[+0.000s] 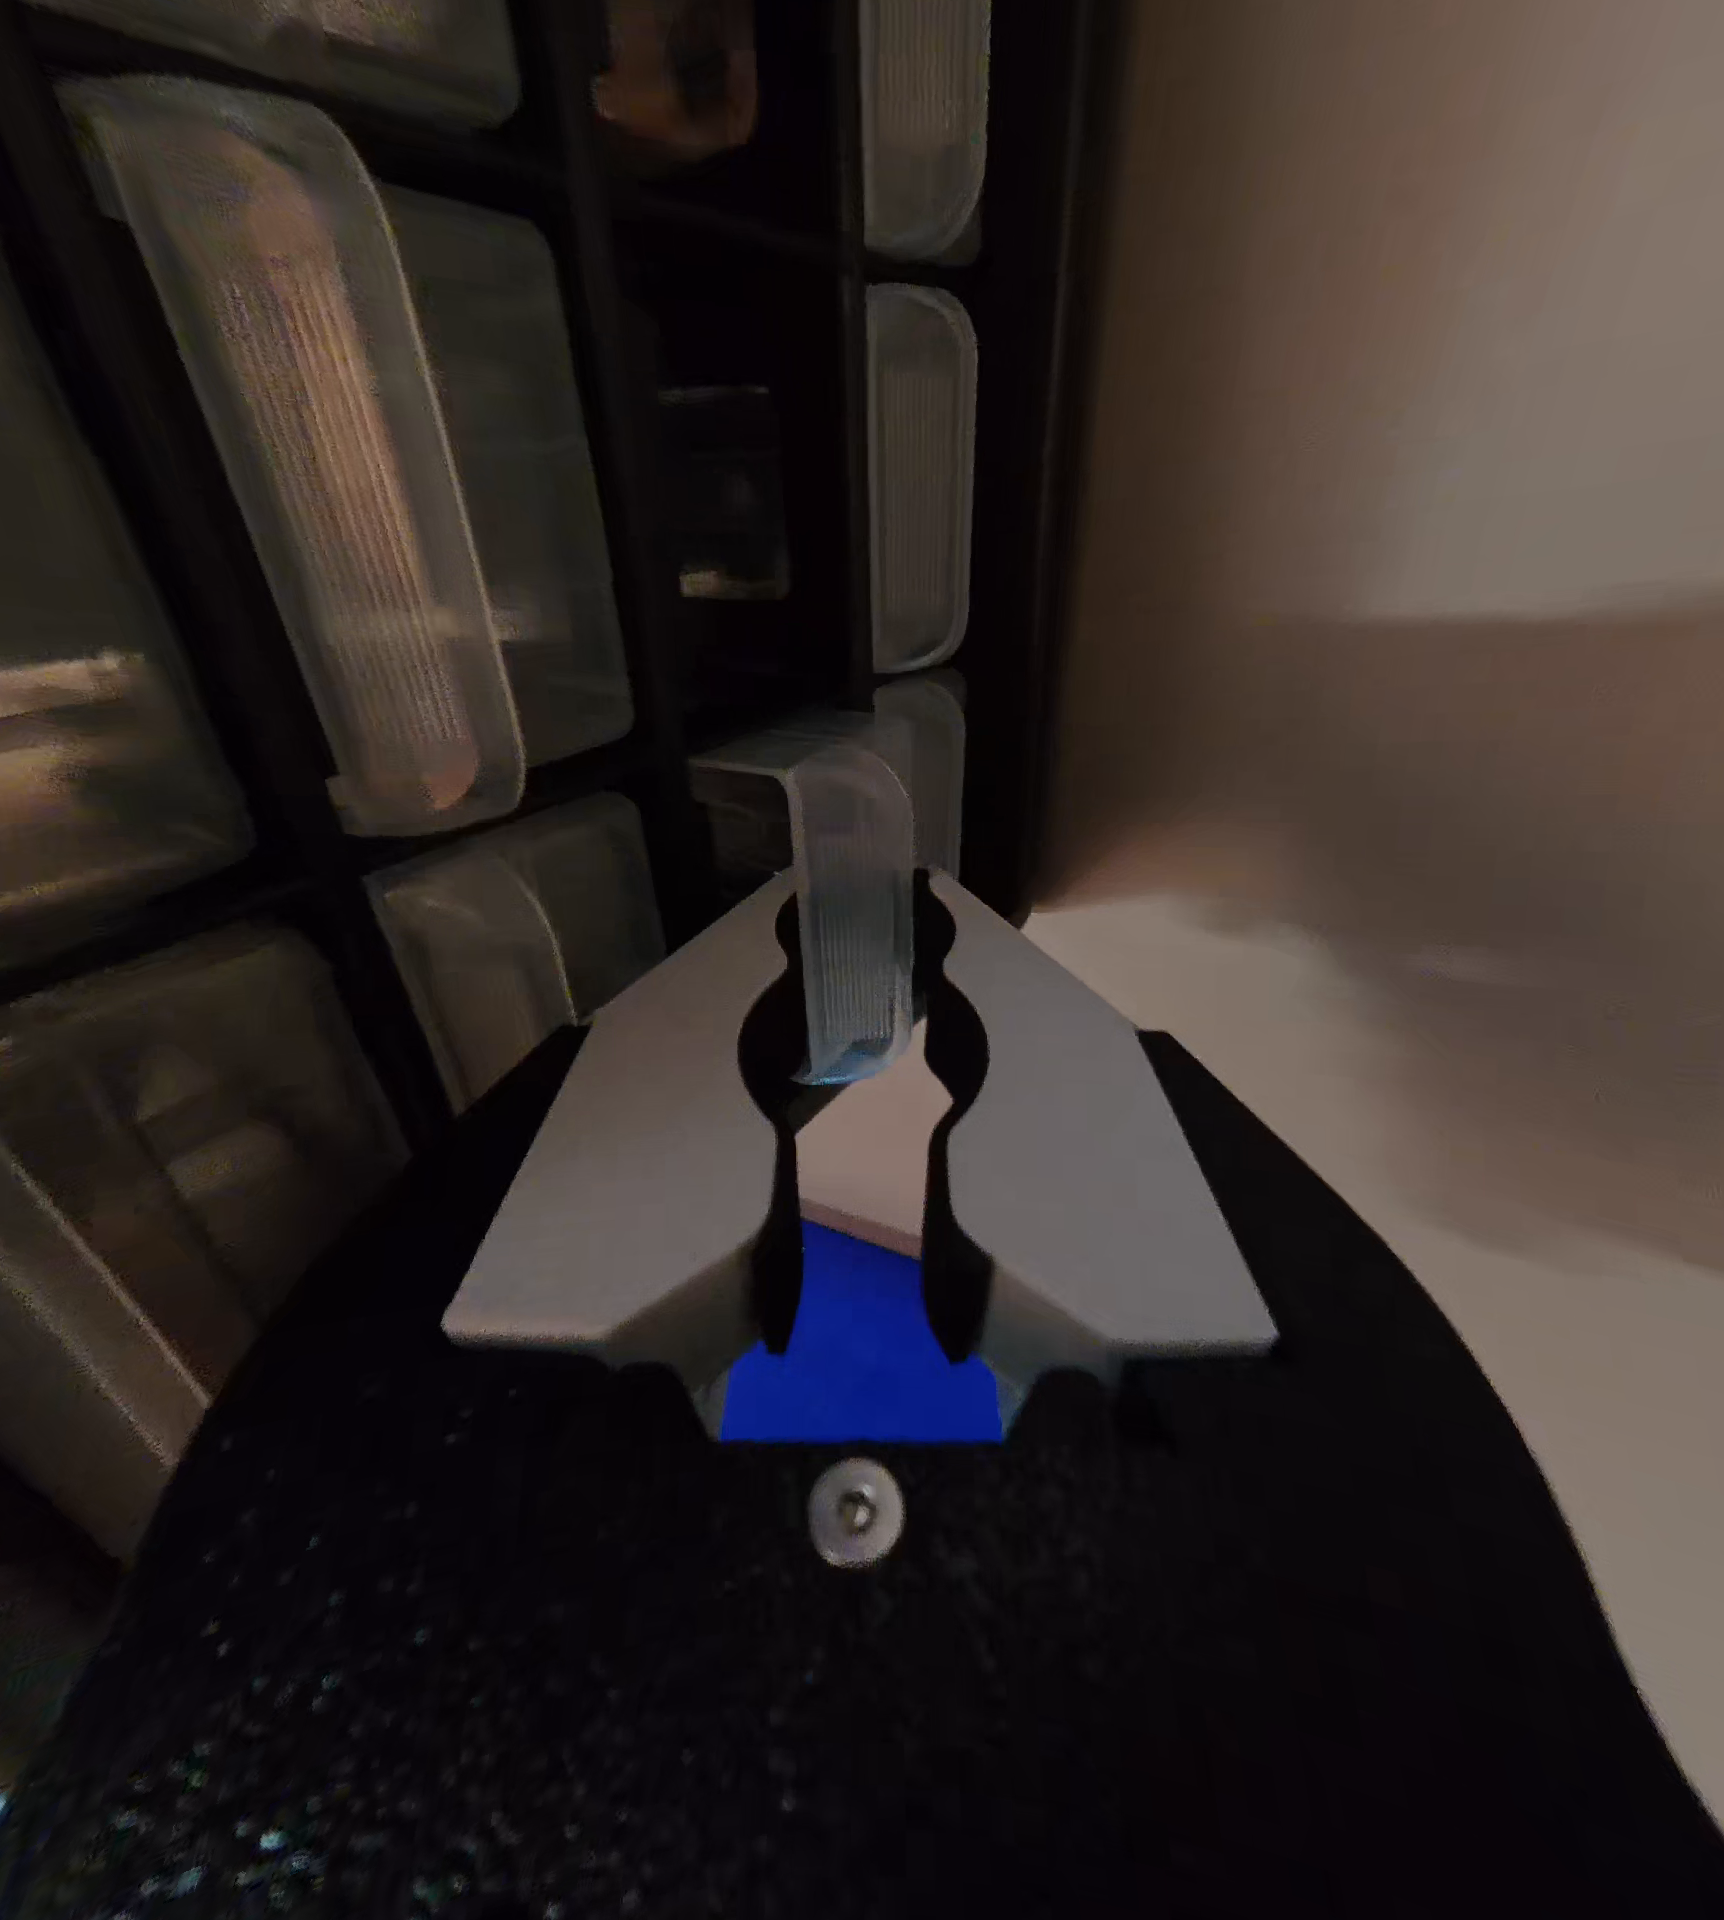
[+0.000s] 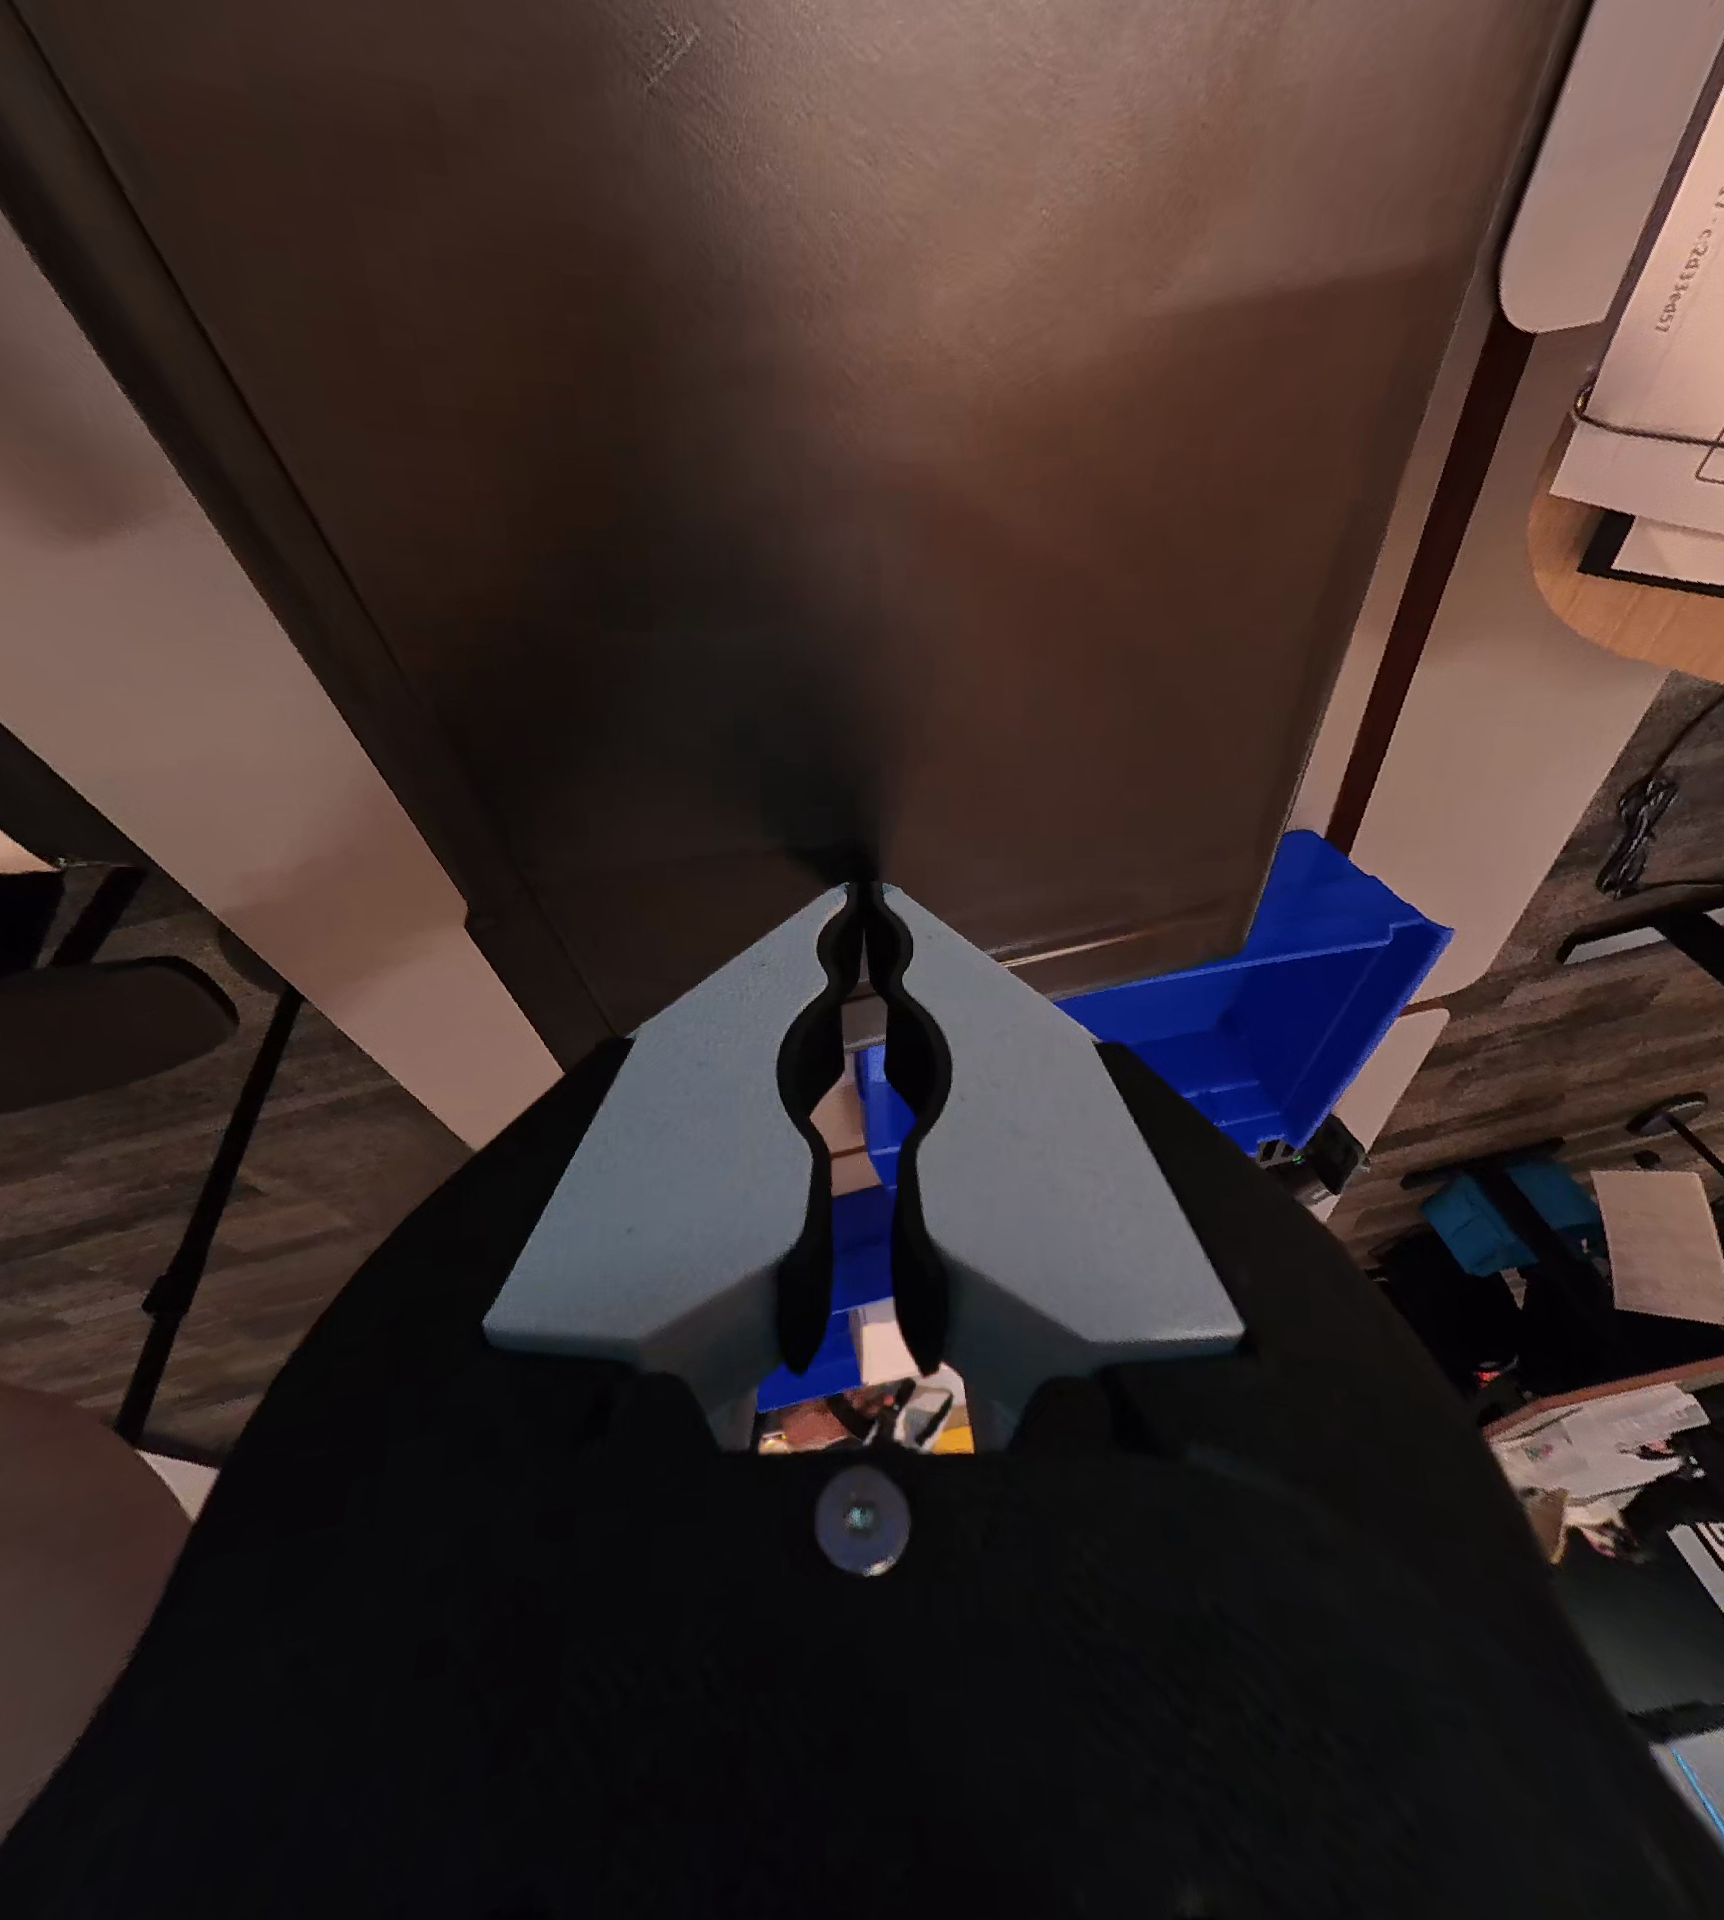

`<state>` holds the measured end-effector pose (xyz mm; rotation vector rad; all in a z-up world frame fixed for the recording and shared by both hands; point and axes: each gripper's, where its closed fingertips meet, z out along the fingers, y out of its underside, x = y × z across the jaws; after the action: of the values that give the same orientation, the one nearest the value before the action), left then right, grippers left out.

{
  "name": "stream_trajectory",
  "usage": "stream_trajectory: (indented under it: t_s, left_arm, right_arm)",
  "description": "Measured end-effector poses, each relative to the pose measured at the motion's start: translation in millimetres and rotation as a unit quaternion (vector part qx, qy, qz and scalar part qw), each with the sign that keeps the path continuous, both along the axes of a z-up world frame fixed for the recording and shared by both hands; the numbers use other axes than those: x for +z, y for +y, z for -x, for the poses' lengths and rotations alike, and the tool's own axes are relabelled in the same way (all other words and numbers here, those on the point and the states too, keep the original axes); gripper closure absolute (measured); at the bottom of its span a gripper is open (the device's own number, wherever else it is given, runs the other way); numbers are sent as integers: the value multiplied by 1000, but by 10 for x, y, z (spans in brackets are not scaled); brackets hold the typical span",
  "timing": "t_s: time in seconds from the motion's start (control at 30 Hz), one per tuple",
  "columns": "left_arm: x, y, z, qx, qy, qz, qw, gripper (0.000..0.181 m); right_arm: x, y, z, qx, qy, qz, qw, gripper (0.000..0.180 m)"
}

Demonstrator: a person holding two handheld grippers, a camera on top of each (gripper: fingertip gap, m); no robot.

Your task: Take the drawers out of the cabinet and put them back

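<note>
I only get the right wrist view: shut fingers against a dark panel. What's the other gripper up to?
Observer: The left gripper is shut on the clear handle of a small drawer in a black cabinet.
Operator: Is that drawer out yet?
Observer: It sticks out a little from its slot, at the cabinet's right edge; most of it is still inside.
Operator: Are there other drawers?
Observer: Yes, several translucent ones fill the frame, such as a large drawer at upper left with a ribbed handle.
Operator: Does my right gripper show there?
Observer: No, the left wrist view shows only its own gripper, the cabinet and a pale wall.
</note>
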<state>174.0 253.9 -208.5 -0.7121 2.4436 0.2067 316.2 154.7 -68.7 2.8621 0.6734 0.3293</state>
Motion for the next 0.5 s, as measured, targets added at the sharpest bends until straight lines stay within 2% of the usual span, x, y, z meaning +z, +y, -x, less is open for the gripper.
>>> stream_trajectory:
  t_s: [0.3, 0.43, 0.5]
  left_arm:
    - [39, -9, -71, -31, -172, -11, 985, 154]
    - [167, -84, 3, -31, -290, -36, 956, 145]
    - [268, -182, 83, -11, -361, -11, 933, 145]
  right_arm:
    - [0, 0, 2, -7, 16, -11, 1000, 180]
    - [0, 0, 4, -2, 14, -12, 1000, 180]
    - [1, 0, 4, -2, 17, -10, 1000, 180]
